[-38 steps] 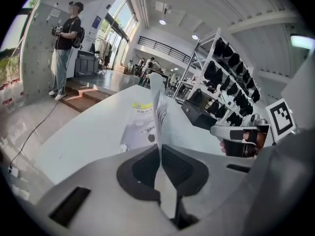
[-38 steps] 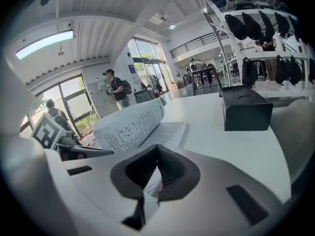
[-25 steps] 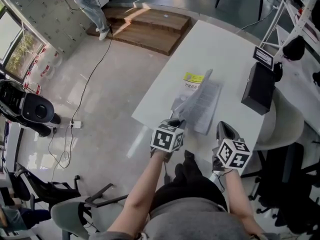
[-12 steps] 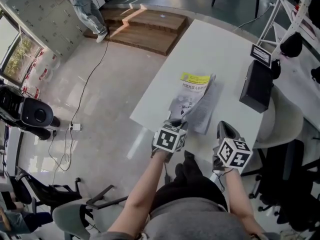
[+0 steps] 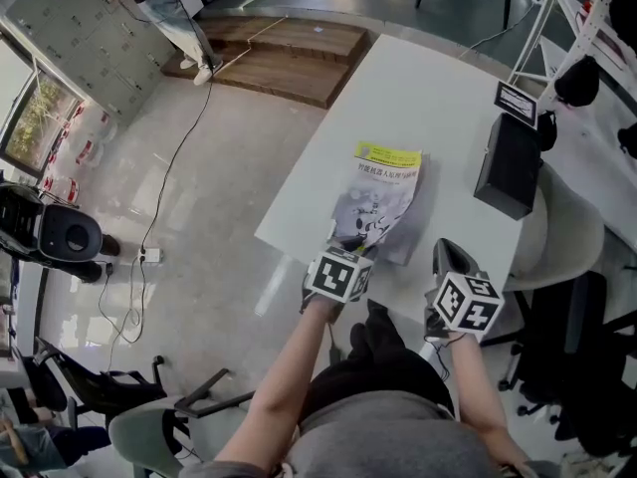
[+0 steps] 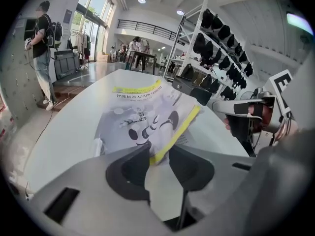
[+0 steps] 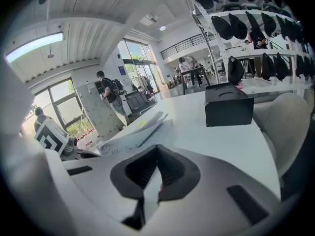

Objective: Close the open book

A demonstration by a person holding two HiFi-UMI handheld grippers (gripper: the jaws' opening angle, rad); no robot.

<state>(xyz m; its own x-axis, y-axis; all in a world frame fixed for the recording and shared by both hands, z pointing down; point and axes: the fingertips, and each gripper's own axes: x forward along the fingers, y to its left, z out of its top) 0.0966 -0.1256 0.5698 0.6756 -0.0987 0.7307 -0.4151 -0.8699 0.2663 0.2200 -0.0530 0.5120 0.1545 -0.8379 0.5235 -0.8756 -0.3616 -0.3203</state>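
The book (image 5: 383, 199) lies on the white table (image 5: 418, 88) with its grey cartoon cover and yellow top strip facing up; the cover rests slightly raised over the pages. My left gripper (image 5: 347, 244) is at the book's near corner. In the left gripper view its jaws (image 6: 158, 151) are opening, and the yellow edge of the cover (image 6: 174, 134) runs loose between them. My right gripper (image 5: 447, 254) hovers just right of the book over the table's near edge, its jaws (image 7: 157, 149) meeting at the tips with nothing in them. The book (image 7: 135, 132) shows to its left.
A black box (image 5: 510, 167) with a small marker card stands on the table to the book's right, seen also as the black box (image 7: 229, 104). A grey chair (image 5: 557, 237) sits beside the table. Shelves of dark helmets line the right side; people stand far off.
The cover, held upright a second ago, has swung over and come down onto the pages. The left gripper's jaws have parted from the cover. Both hands stayed in place.
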